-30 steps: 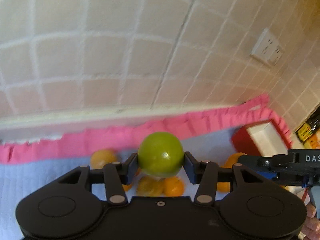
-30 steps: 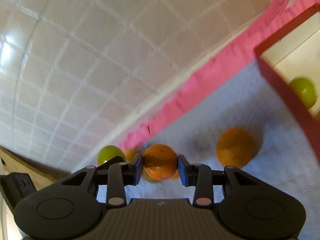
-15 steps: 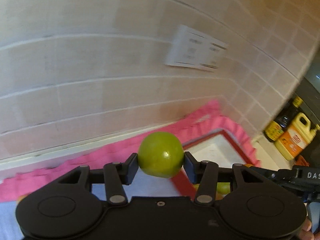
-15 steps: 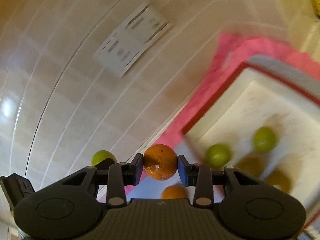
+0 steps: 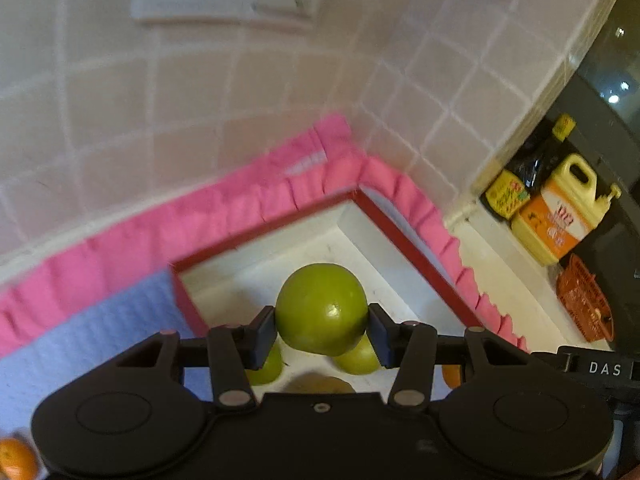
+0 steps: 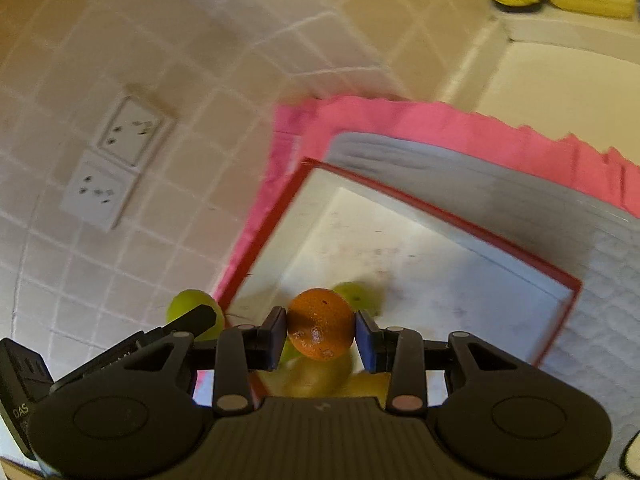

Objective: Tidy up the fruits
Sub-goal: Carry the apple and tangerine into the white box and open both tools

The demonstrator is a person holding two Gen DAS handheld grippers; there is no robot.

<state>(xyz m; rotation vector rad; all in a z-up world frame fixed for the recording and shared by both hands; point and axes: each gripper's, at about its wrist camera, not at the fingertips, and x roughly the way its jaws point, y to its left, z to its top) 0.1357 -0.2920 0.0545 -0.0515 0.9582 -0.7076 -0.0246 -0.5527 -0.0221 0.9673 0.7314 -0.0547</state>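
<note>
Holding one fruit apiece, both grippers hang over the red-rimmed box (image 5: 404,240).

Left gripper (image 5: 322,330) is clamped on a green fruit (image 5: 321,307) above the white box floor; two more green fruits (image 5: 358,358) lie beneath it, at 5 and 7 o'clock of the held one. Right gripper (image 6: 320,338) grips an orange (image 6: 321,329), with blurred fruit below, probably green and yellow. A loose orange (image 5: 14,458) sits on the blue mat (image 5: 80,320) at 8 o'clock. Yellow jug (image 5: 560,208) and dark bottle (image 5: 536,160) stand at 2 o'clock, well apart.
</note>
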